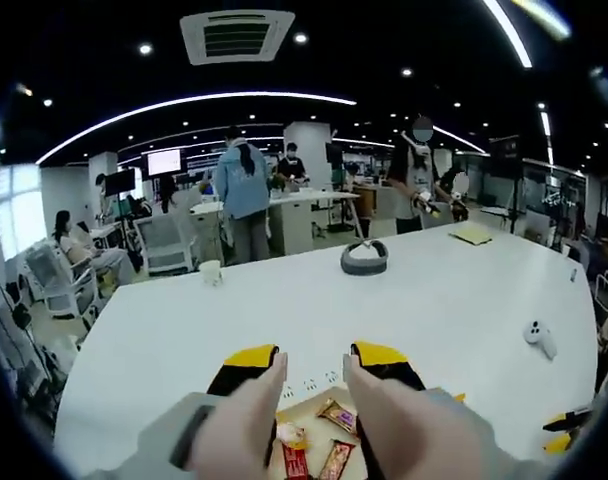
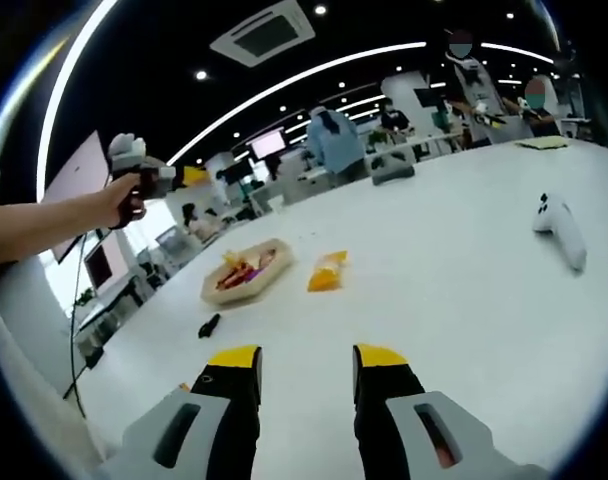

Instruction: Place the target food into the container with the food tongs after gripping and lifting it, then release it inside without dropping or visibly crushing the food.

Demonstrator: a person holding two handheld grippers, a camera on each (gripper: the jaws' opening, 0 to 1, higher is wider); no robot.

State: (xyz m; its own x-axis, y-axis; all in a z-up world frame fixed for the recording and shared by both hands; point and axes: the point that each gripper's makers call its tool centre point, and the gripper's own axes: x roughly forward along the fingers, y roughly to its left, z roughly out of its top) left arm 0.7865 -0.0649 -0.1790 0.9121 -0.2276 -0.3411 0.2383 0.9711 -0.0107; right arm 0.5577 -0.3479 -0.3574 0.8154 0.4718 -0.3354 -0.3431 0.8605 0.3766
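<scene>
We hold the left gripper (image 1: 315, 362) above the snack tray (image 2: 246, 270), the right gripper (image 2: 307, 362) over the counter (image 2: 454, 290), both jaws wide

The big smooth white table (image 2: 454, 290) holds a light brown wooden tray (image 2: 246, 272) with red and gold snack packets (image 1: 317, 446). A small bright orange packet (image 2: 327, 271) lies beside it.
</scene>
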